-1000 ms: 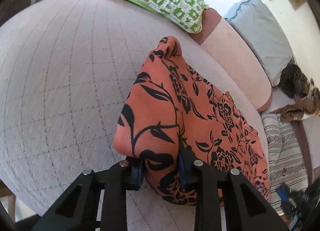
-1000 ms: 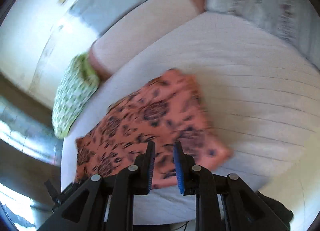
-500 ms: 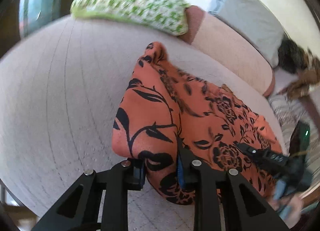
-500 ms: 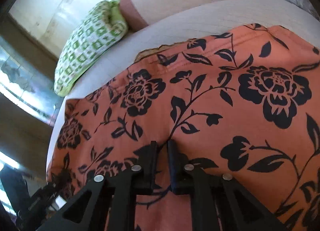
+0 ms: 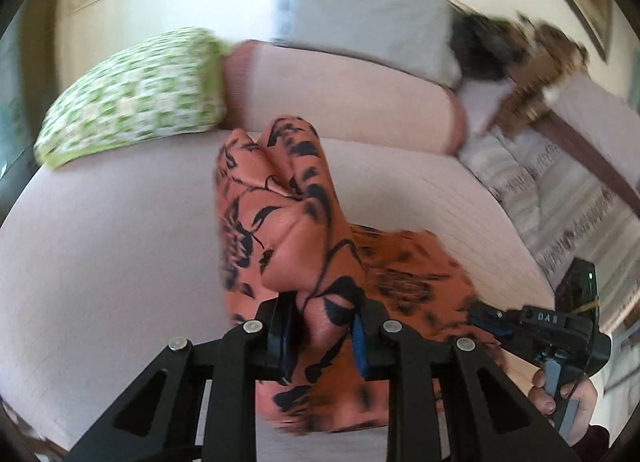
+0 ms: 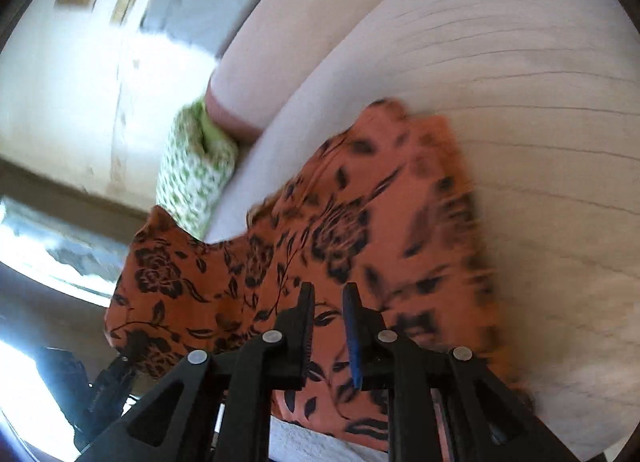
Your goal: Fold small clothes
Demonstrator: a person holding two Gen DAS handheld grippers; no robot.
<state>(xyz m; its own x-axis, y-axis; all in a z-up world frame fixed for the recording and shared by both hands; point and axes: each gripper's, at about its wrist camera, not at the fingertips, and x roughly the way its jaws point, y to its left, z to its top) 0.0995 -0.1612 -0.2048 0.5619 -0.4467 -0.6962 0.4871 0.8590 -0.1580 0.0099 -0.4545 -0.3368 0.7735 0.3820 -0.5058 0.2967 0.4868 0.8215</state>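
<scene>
One orange floral garment [image 5: 292, 222] lies near the bed's [image 5: 100, 242] front edge, half gathered. My left gripper [image 5: 320, 332] has its fingers clamped on a bunched fold; my right gripper [image 6: 326, 326] hovers, fingers slightly apart, apparently gripping nothing. Folding seems barely begun.

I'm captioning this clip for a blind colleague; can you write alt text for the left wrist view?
The left claw grips a bunched fold of orange cloth with black flowers, lifting it over a pale pink quilted bed. A green-and-white patterned pillow lies behind, and the right claw reaches in at lower right.
</scene>
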